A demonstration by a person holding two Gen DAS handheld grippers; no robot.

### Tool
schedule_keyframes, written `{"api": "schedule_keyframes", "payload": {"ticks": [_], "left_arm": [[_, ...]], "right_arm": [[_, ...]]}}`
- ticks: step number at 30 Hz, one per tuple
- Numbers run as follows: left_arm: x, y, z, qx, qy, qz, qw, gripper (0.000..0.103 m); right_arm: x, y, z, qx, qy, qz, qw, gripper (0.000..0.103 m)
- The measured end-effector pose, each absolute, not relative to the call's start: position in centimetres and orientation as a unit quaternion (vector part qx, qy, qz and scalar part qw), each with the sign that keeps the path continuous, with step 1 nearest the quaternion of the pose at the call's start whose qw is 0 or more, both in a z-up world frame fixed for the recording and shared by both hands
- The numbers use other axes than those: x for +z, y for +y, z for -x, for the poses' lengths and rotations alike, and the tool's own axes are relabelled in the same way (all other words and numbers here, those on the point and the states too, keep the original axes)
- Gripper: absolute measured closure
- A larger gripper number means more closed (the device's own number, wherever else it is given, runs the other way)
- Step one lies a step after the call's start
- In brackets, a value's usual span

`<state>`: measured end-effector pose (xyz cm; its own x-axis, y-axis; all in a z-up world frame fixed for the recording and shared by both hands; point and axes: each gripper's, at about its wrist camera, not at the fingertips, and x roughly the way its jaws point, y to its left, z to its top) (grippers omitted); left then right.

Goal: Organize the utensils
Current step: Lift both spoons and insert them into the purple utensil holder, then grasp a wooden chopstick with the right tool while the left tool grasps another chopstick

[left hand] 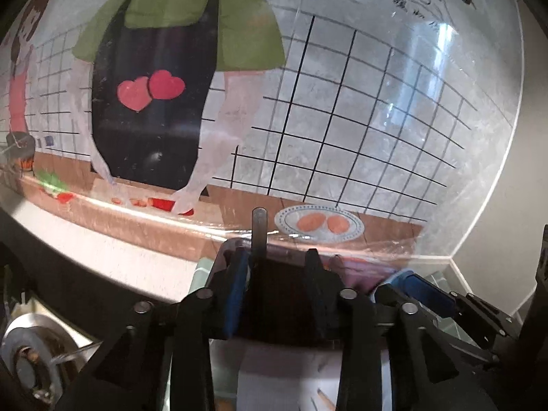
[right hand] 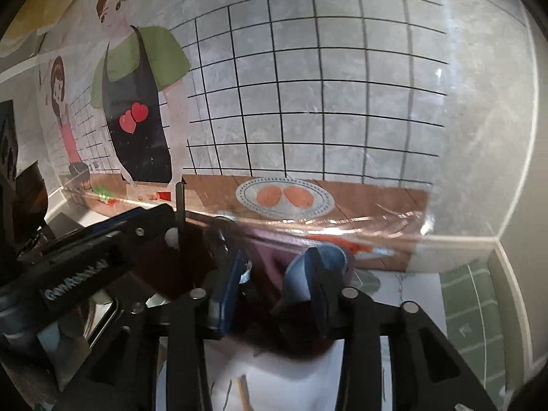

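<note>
A dark brown see-through holder [left hand: 281,294] sits right under my left gripper [left hand: 275,257]. Its blue-padded jaws stand apart over the holder's rim. A dark utensil handle [left hand: 258,229] stands upright in the holder beside the left pad, and the pads do not squeeze it. In the right wrist view the same handle [right hand: 179,205] rises from the holder [right hand: 161,260], with the left gripper [right hand: 102,250] beside it. My right gripper [right hand: 277,260] hangs just right of it, jaws apart, over the holder's right part. A small shiny piece [right hand: 245,274] shows by its left pad; I cannot tell what it is.
A plastic-covered cartoon kitchen poster [right hand: 308,102] fills the wall close behind. White paper [right hand: 291,376] with thin wooden sticks [right hand: 245,394] lies below the grippers. A round metal object [left hand: 30,352] sits at the lower left, a green tiled mat [right hand: 469,308] at the right.
</note>
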<state>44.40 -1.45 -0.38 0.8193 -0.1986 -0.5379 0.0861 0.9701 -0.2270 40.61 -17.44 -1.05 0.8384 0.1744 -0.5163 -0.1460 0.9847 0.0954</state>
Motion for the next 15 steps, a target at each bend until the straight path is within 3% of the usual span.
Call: {"api": "schedule_keyframes", "payload": {"ticks": [2,4,8,12,15], "left_arm": [[0.3,-1.3,-43.2,-0.073,0.302,0.087,0.946,0.057],[0.7,-1.0,-41.6,-0.075,0.322,0.078,0.94,0.054],[0.6,-0.1,-37.9,-0.076,0.349,0.056,0.932,0.052],[0.1,0.8,-34.2,-0.078,0.382,0.042,0.92,0.046],[-0.9,0.9,-31.7,-0.094,0.403,0.031,0.91,0.045]], "right_arm": [[-0.9,-17.2,-39.5,0.079,0.281,-0.025,0.956,0.054],[-0.8,-17.3,-37.7,0.077,0.302,-0.029,0.95,0.038],[-0.8,-17.2,-34.4,0.076,0.322,-0.014,0.943,0.037],[-1.8,-16.9,-30.7,0.072,0.347,0.002,0.935,0.024],[-3.5,-16.1,-28.3,0.068,0.37,0.025,0.926,0.024]]}}
